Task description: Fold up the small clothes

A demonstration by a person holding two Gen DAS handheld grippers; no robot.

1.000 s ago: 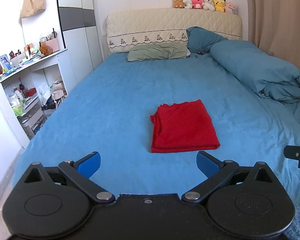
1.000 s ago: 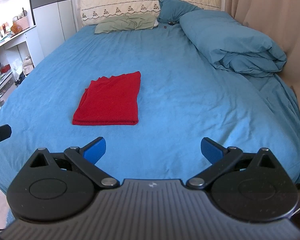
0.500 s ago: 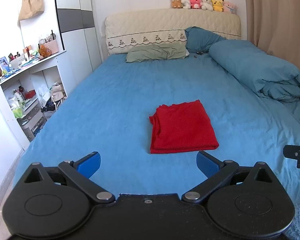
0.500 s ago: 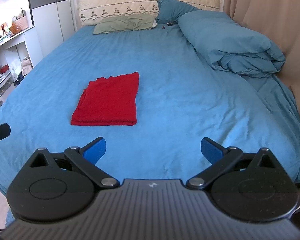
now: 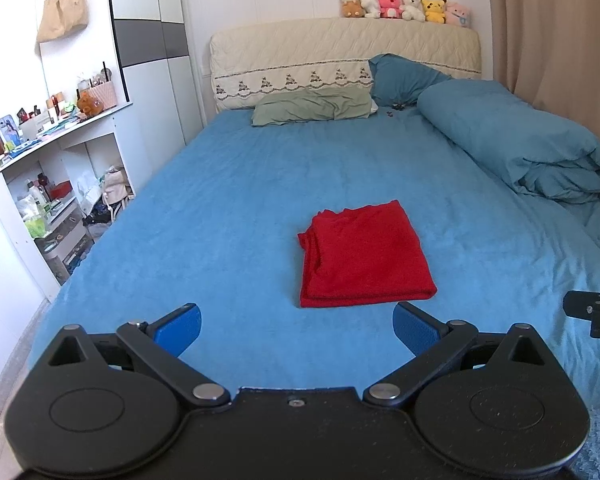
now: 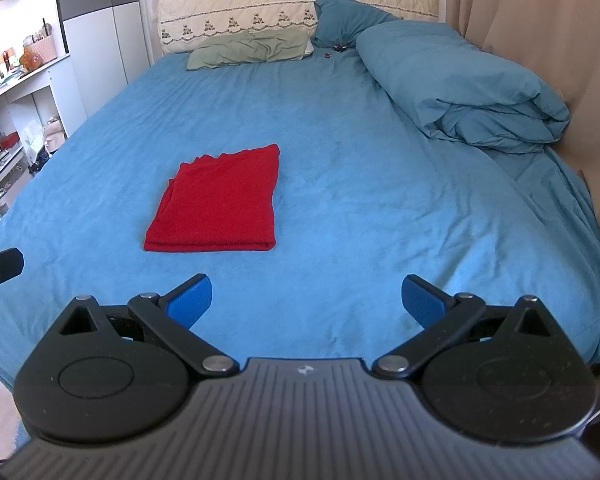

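Through the left wrist camera, the red garment [image 5: 364, 256] is being seen lying folded into a neat rectangle on the blue bed sheet [image 5: 220, 220], just beyond the left gripper [image 5: 296, 326], whose jaws are being held wide with nothing between them. The loose layered edges are being shown along the cloth's left side; if a further fold is judged necessary, those layers should be pinched together so none slips out.

Through the right wrist camera, the same garment [image 6: 220, 204] is being seen ahead and to the left, well apart from the right gripper [image 6: 306, 300], which is also being held wide and empty. The task is being judged near completion.
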